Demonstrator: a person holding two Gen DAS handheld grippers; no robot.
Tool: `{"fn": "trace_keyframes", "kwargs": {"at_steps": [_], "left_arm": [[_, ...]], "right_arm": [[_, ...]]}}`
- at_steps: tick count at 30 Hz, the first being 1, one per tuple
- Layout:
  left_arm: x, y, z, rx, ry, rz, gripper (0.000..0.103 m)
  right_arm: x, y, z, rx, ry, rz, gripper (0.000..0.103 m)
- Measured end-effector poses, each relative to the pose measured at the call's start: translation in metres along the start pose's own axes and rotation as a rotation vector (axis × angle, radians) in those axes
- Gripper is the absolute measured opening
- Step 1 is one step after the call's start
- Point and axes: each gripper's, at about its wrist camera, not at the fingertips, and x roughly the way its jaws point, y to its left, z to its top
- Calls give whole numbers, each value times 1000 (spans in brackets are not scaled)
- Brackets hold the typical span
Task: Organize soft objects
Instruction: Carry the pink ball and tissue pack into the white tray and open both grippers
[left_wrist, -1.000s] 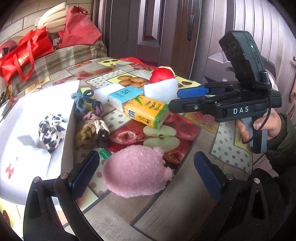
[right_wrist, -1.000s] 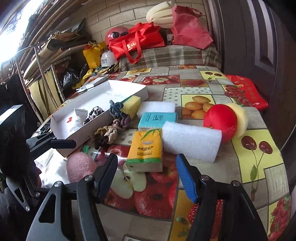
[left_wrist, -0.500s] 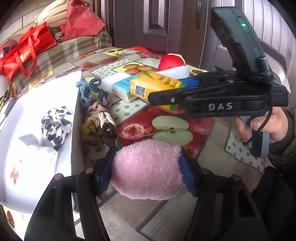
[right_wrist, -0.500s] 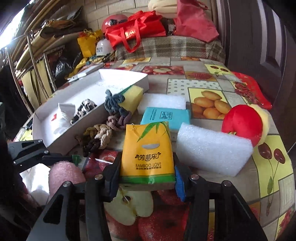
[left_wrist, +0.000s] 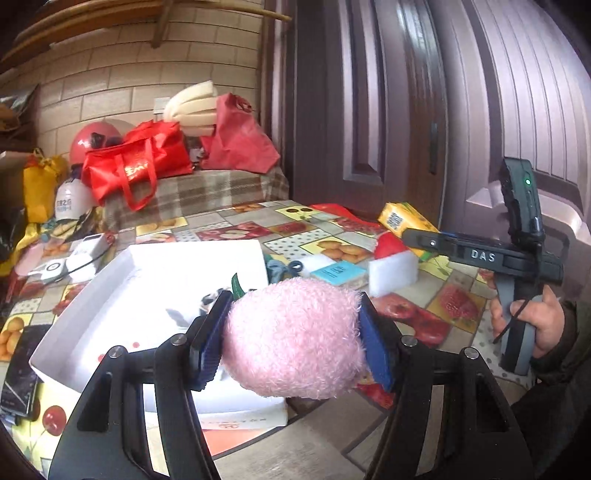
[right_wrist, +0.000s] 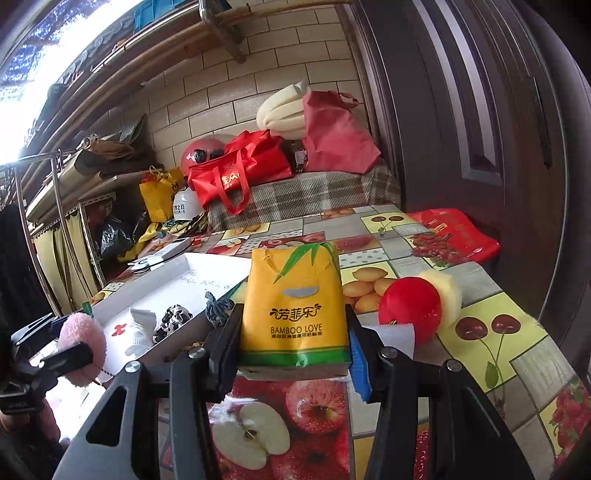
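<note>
Pink puff (left_wrist: 295, 339), light and squashy, sits pinched sideways in the left claw (left_wrist: 291, 343); the right claw (right_wrist: 291, 343) clamps the soft tissue pack (right_wrist: 293, 314), box (left_wrist: 155, 273) at ten o'clock.

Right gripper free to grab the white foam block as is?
Probably not: the right gripper is shut on the yellow tissue pack, so its jaws are full. The white foam block itself lies uncovered on the table.
</note>
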Motion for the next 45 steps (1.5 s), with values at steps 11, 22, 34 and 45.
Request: {"fn": "trace_keyframes", "kwargs": {"at_steps": [11, 22, 34, 45], "left_arm": [[-14, 57, -5, -158, -55, 187, 65], [-4, 99, -7, -202, -48, 328, 65], [33, 124, 4, -184, -29, 428, 65], [66, 140, 10, -234, 58, 440, 65]], "right_arm": [[-3, 11, -2, -67, -13, -11, 50], [2, 20, -2, -79, -7, 29, 50], [33, 77, -5, -194, 26, 144, 49], [88, 144, -5, -288, 82, 239, 49]]}}
